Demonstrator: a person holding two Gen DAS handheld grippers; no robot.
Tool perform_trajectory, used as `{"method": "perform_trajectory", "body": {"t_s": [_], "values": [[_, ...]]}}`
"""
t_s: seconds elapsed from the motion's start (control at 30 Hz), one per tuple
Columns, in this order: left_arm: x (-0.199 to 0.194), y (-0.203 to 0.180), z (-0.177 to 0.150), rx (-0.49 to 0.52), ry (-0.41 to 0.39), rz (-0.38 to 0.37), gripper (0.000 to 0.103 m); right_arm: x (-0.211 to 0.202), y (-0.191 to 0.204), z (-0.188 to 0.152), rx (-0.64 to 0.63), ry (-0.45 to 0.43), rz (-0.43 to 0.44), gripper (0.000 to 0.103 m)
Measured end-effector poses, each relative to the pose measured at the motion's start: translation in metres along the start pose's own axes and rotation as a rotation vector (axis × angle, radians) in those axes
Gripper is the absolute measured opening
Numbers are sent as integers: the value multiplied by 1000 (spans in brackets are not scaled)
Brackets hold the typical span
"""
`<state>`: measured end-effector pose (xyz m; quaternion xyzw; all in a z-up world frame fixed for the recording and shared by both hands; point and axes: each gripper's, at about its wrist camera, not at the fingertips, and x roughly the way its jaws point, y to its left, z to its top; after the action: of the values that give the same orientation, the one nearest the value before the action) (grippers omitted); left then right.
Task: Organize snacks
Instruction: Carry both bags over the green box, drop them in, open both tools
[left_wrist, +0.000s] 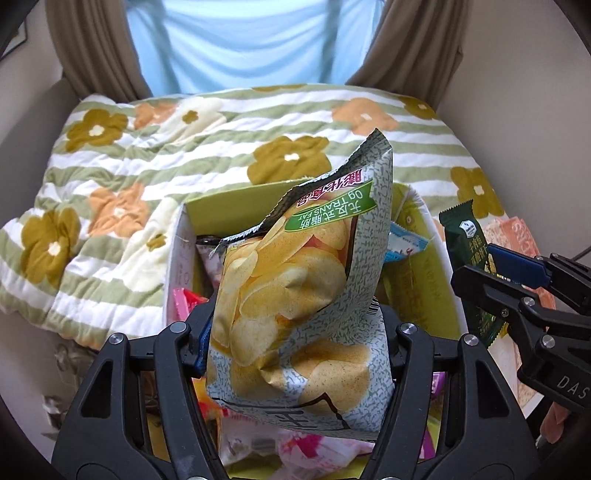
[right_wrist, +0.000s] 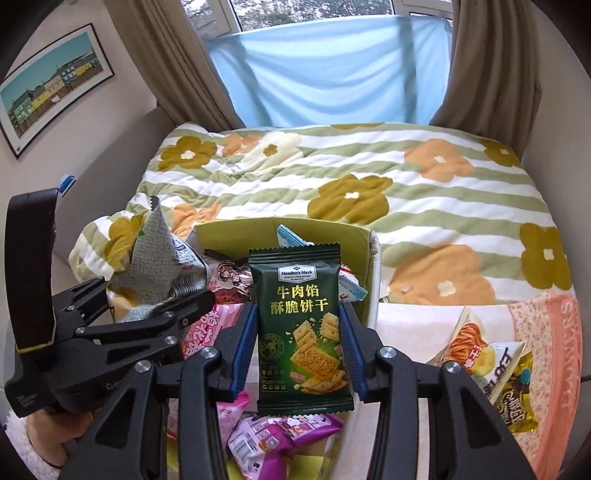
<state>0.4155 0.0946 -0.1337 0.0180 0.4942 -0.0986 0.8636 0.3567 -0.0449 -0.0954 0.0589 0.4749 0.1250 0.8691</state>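
Note:
My left gripper (left_wrist: 293, 332) is shut on a grey-green bag of potato chips (left_wrist: 295, 288) and holds it upright over the green snack box (left_wrist: 236, 206). My right gripper (right_wrist: 299, 339) is shut on a dark green packet of beef crackers (right_wrist: 301, 325) and holds it upright above the same box (right_wrist: 332, 230). The cracker packet also shows in the left wrist view (left_wrist: 467, 258), and the chips bag in the right wrist view (right_wrist: 159, 258). The box holds several pink, purple and blue-white snack packets.
The box sits on a flowered, green-striped quilt (right_wrist: 369, 177). A pink towel (right_wrist: 546, 350) lies to the right with a noodle snack packet (right_wrist: 471, 347) and a yellow packet (right_wrist: 515, 398) on it. Curtains and a blue sheet hang behind.

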Motion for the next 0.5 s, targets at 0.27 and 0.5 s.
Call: {"method": "perform_trajectory", "body": {"t_s": [0.27, 0.5], "values": [[7, 17, -2, -26, 7, -66, 98, 20, -10, -2, 54, 47, -51, 40], [-12, 28, -19, -48, -9, 2, 99, 34, -6, -6, 33, 94, -23, 40]]}}
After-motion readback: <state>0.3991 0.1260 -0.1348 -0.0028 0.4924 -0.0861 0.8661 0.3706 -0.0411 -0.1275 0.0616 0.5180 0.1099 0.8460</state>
